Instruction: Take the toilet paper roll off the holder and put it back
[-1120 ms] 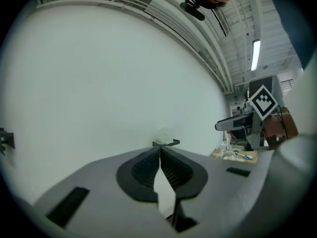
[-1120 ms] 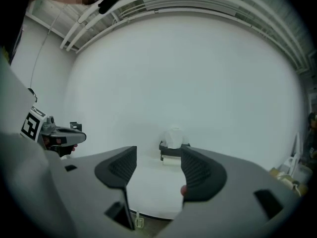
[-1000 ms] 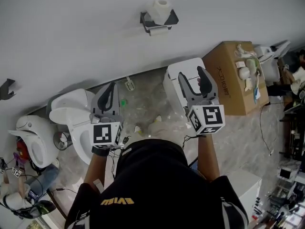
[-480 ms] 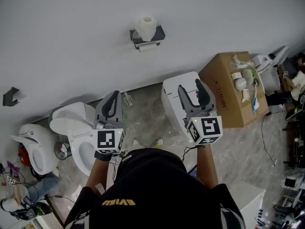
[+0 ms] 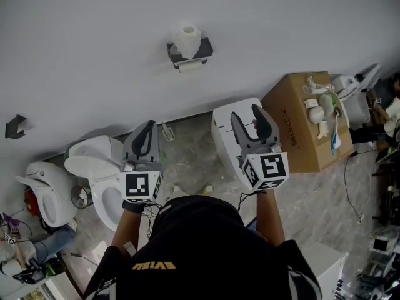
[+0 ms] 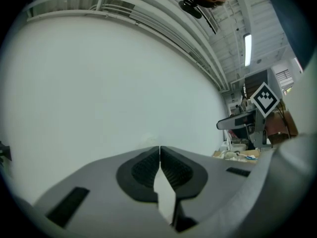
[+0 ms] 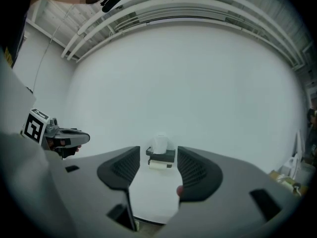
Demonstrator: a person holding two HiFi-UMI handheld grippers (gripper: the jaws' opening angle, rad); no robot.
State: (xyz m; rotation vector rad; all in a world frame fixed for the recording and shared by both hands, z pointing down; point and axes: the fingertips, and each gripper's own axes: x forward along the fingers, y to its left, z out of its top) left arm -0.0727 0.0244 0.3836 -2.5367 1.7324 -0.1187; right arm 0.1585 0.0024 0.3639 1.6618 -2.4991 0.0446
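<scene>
Head view: a white toilet paper roll [image 5: 187,38] stands upright on a black wall-mounted holder shelf [image 5: 205,46], straight ahead of the right gripper [image 5: 245,112] and well apart from it. That gripper's jaws are partly open, have just been closing, and hold nothing. Beside it, the left gripper [image 5: 148,127] is closed and empty. The roll is likely light and crushable, so pinch its sides gently. Bare wall surrounds the holder; lift clear of the shelf edge.

right gripper [image 5: 247,112] has been closing its fingers [image 7: 121,168], nothing between them; it and left gripper [image 5: 149,125] have shifted slightly.
</scene>
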